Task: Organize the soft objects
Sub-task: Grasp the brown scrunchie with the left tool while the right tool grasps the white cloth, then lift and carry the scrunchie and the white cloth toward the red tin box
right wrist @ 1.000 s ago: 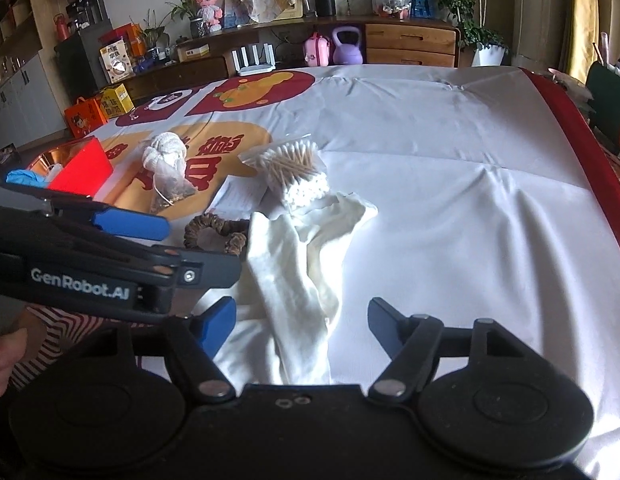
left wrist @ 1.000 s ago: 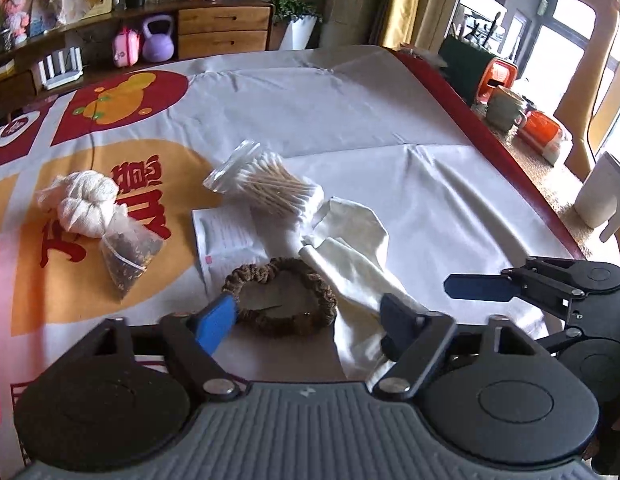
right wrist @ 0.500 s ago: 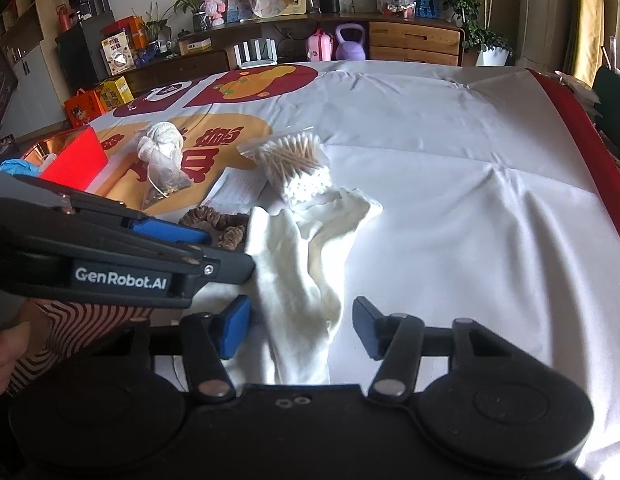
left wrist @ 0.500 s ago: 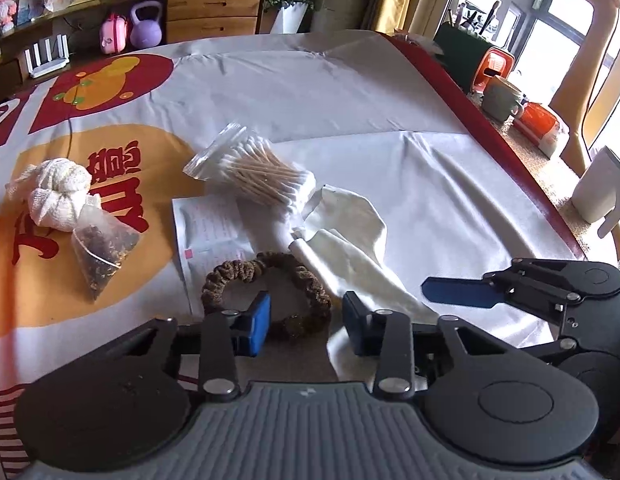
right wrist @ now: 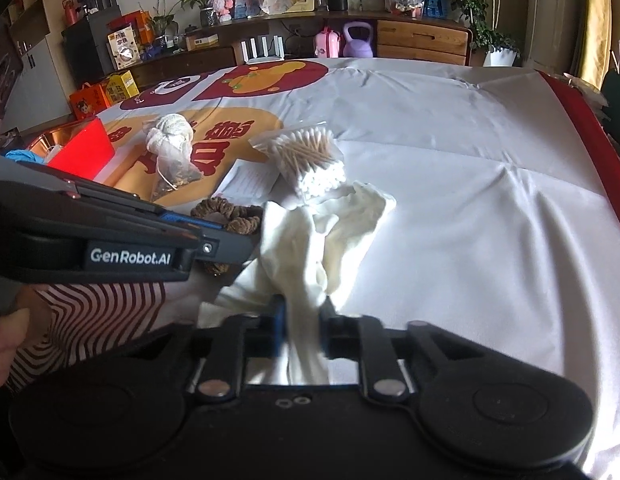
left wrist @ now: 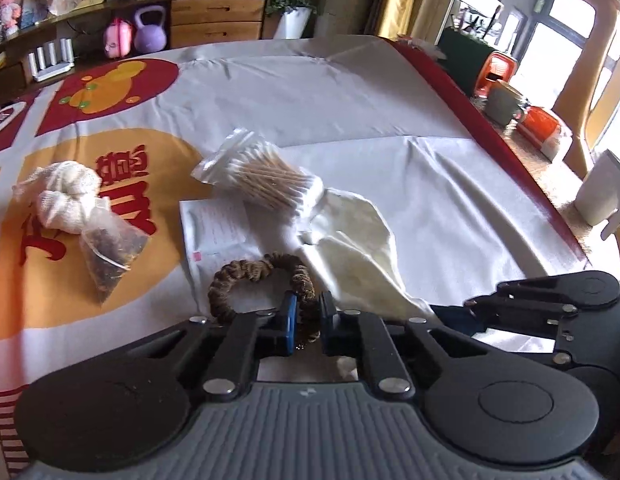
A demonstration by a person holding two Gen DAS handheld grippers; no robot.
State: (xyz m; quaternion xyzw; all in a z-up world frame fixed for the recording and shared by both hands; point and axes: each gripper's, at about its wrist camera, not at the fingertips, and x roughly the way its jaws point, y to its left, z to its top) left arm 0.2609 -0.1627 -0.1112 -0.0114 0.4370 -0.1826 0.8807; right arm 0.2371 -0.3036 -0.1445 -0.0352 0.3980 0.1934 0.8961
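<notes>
Both tongs had just been closing, each with something between its pads. My left tongs (left wrist: 306,322) were clamped on the near-right arc of the brown scrunchie (left wrist: 246,276); my right tongs (right wrist: 302,330) were pinched on the near end of the cream cloth (right wrist: 329,236).

Cloth: long axis ran from my right tongs away toward the far edge of the desk (right wrist: 449,160), its far end bunched just beside the bag of cotton swabs (right wrist: 310,160), perhaps touching it; I couldn't tell. The gripped end was drawn into a narrow neck between the pads.

Scrunchie: lay flat as a ring on a white paper slip (left wrist: 214,228), loop opening away from my left tongs and to the left. The cloth's edge lay just beside its right side.

The two grips sat side by side at the near edge, left tongs on the scrunchie, right on the cloth, close together. Judgement: any lift turns on that closeness. Drawing each piece back along its own line should part them, whereas crossing would tangle cloth over ring.

Farther left: knotted white gauze bundle (left wrist: 66,196), touching a clear sachet of dark bits (left wrist: 106,256). A red box (right wrist: 80,148) sat at the left edge.
</notes>
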